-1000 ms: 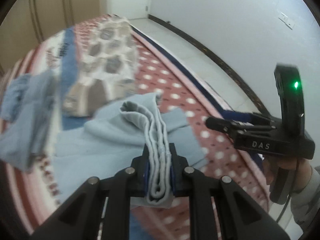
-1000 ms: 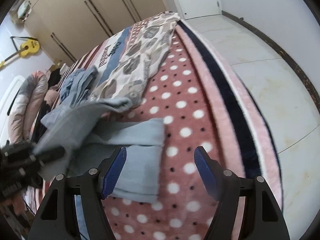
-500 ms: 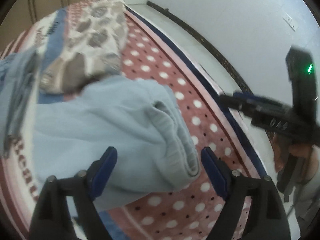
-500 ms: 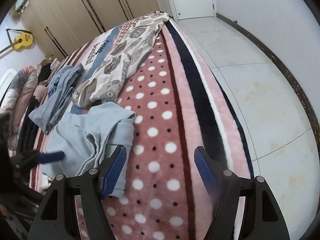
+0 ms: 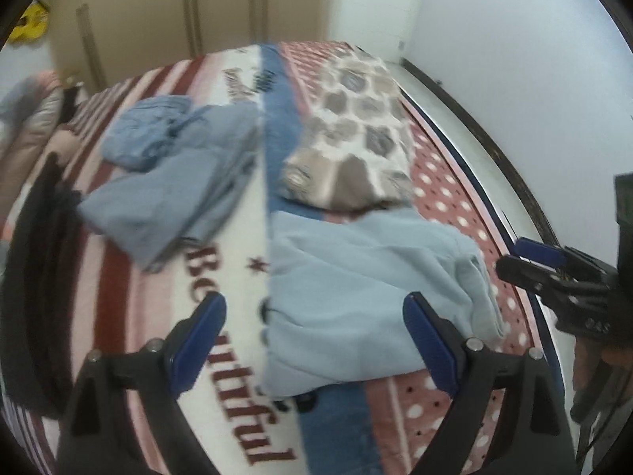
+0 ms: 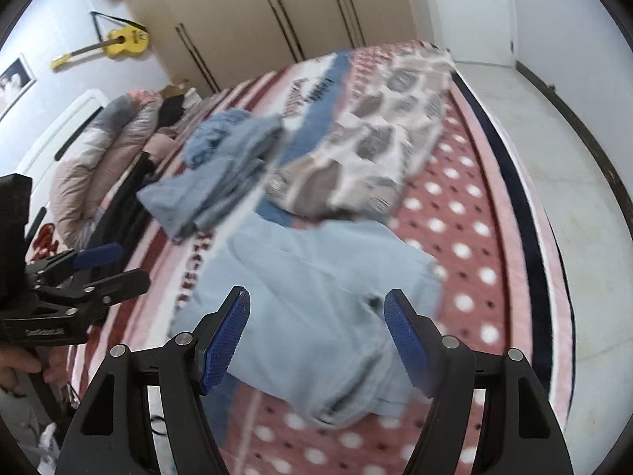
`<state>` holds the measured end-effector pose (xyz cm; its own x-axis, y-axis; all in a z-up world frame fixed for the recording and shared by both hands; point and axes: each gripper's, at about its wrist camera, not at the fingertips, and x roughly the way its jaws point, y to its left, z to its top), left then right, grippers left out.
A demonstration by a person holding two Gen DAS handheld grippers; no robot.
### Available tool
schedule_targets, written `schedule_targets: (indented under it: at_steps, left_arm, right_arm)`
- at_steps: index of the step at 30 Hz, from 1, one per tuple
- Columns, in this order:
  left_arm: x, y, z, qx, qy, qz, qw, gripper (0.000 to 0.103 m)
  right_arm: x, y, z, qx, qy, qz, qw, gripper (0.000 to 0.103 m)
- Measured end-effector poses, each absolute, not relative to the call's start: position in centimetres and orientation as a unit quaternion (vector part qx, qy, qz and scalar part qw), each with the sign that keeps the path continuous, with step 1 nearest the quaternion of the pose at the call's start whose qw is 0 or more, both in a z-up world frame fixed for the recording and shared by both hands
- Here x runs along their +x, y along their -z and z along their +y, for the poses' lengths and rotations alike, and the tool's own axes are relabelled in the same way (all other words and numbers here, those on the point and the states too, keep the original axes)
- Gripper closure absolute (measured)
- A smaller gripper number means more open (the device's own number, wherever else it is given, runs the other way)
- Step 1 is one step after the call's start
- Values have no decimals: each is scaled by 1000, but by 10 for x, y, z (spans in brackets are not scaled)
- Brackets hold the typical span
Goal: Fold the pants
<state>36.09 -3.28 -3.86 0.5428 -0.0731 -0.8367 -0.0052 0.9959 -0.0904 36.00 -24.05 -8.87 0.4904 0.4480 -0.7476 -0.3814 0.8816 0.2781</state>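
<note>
Light blue pants (image 5: 356, 289) lie folded in a compact pile on the patterned bed blanket (image 5: 221, 277); they also show in the right wrist view (image 6: 316, 301). My left gripper (image 5: 316, 340) is open and empty, held above the pile's near edge. My right gripper (image 6: 316, 344) is open and empty above the same pile. The right gripper shows at the right edge of the left wrist view (image 5: 554, 273), and the left gripper at the left edge of the right wrist view (image 6: 87, 273).
A grey-blue garment heap (image 5: 174, 194) lies left of the pants. A beige patterned garment (image 5: 356, 146) lies behind them. Dark clothes (image 5: 39, 277) and a rolled quilt (image 6: 103, 158) sit far left. The bed edge and tiled floor (image 6: 573, 182) are to the right. Wardrobes (image 6: 277, 19) stand behind.
My left gripper let go of the folded pants edge, opened and pulled back. The pants now rest on the bed. Both grippers rose and tilted toward the room.
</note>
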Motion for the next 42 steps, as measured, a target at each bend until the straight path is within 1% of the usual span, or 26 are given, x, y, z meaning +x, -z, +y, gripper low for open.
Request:
schedule_targets:
  at_steps: [2, 3, 4, 5, 6, 8, 9, 10, 11, 12, 16, 19, 22, 27, 29, 32, 37, 42]
  left_arm:
    - [354, 27, -26, -38, 6, 456, 889, 14]
    - [349, 18, -24, -31, -1, 443, 896, 14]
    - [346, 14, -23, -27, -5, 437, 899, 14]
    - [340, 5, -22, -24, -11, 427, 904, 14]
    - [336, 1, -21, -25, -13, 422, 906, 14]
    - [321, -14, -20, -36, -14, 402, 915, 14]
    - [315, -19, -21, -39, -14, 393, 919, 11]
    - [306, -26, -21, -41, -15, 383, 923, 4]
    - [295, -34, -22, -39, -17, 368, 929, 2]
    - [286, -40, -24, -37, -16, 356, 933, 1]
    - [254, -52, -26, -29, -7, 327, 945, 1]
    - [230, -47, -25, -25, 1, 311, 950, 1]
    - [211, -26, -29, -12, -12, 303, 953, 1]
    - [189, 29, -39, 0, -23, 254, 967, 1]
    - [184, 54, -44, -1, -21, 235, 972, 1]
    - [177, 73, -49, 2, -16, 210, 977, 1]
    - [167, 93, -58, 21, -20, 184, 982, 1]
    - [156, 93, -62, 15, -25, 163, 986, 1]
  right_arm:
    - [352, 76, -230, 20, -236, 425, 874, 36]
    - [344, 66, -225, 1, -226, 409, 884, 34]
    - [338, 60, -225, -10, -219, 398, 891, 31]
    - [331, 53, -224, -18, -211, 386, 898, 22]
    - [323, 46, -224, -24, -200, 371, 907, 15]
    - [300, 26, -228, -31, -178, 337, 924, 13]
    - [292, 19, -229, -33, -172, 326, 929, 10]
    - [279, 9, -231, -37, -161, 313, 935, 8]
    - [269, 1, -233, -41, -153, 302, 940, 3]
    - [257, -7, -234, -44, -145, 289, 945, 1]
    - [210, -26, -234, -43, -127, 253, 958, 1]
    - [182, -19, -229, -43, -119, 243, 962, 1]
    - [163, 2, -228, -48, -109, 235, 965, 1]
    - [145, 55, -232, -65, -120, 195, 971, 1]
    - [141, 74, -237, -62, -113, 175, 976, 1]
    - [138, 93, -247, -45, -128, 153, 979, 1]
    - [133, 118, -251, -46, -119, 129, 983, 1]
    - [122, 126, -248, -45, -117, 115, 985, 1]
